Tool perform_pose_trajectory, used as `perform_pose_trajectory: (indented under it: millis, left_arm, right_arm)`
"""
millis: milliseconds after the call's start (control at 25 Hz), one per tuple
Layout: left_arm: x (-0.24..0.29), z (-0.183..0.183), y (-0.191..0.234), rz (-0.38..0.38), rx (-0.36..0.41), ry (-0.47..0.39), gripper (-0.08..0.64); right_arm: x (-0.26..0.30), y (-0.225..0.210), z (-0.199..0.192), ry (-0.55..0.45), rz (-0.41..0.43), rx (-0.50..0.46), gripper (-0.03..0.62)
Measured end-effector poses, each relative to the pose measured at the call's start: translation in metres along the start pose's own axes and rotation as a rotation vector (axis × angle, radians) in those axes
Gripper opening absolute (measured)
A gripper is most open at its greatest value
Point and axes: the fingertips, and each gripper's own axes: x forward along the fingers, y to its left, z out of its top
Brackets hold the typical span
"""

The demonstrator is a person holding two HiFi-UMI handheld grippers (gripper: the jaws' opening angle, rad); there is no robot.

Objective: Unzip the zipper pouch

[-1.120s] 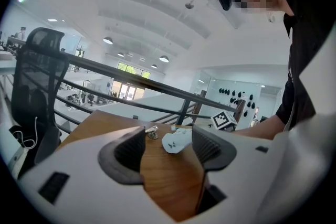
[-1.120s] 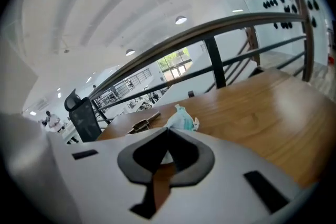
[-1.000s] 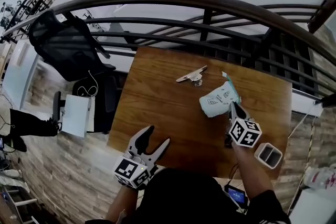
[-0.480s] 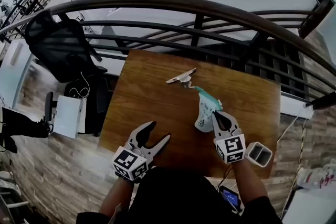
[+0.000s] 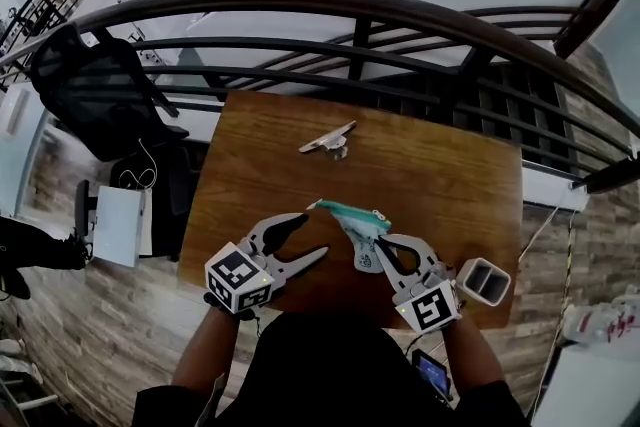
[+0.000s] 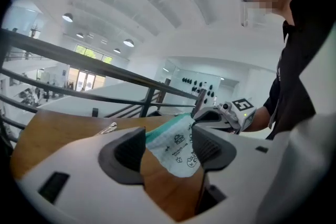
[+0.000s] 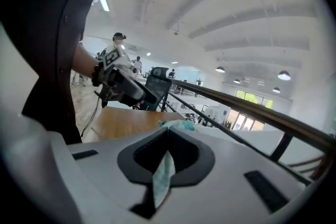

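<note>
There was one wooden table (image 5: 440,175) and on or over it one of each thing: one white fabric zipper pouch with a teal zipper edge (image 5: 358,230), one small silvery metal clip (image 5: 328,139) lying well apart from it toward the far side, and one small white open-topped box (image 5: 483,281) at the near right corner. There were two claws. The right claw (image 5: 375,250) was clamped on the pouch, holding it over the near part of the table. The left claw (image 5: 312,235) stood with its jaws apart just beside the pouch's teal end, not pressing on it.

Only the head view showed the clip, the box and both claws side by side. It also showed a dark metal railing (image 5: 400,15) beyond the table and a black mesh chair (image 5: 90,85) to the left.

The left gripper view alone showed the small dark drawings printed on the pouch's white face, which hung framed between the open jaws with the right claw behind it. The right gripper view showed the pouch edge-on – a thin strip of fabric pinched between the closed jaws – with the left claw beyond.
</note>
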Motion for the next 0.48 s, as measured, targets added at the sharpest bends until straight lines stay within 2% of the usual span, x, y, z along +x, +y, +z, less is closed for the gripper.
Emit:
perform_pose_trajectory:
  millis: [160,280,480]
  left_arm:
    - [0.010,0.009,0.001,-0.069,0.060,0.035,0.284]
    - [0.016,0.009,-0.009,-0.172,0.118,0.085,0.284]
    - [0.033,-0.001,-0.037,-0.400,0.048,0.156,0.285]
  right_arm:
    - [-0.010,0.014,0.015,-0.003,0.037,-0.097,0.000]
    - [-0.017,0.025,0.022,0.008,0.080,-0.181,0.000]
    - [-0.030,0.034,0.029,0.015,0.093,-0.235,0.000]
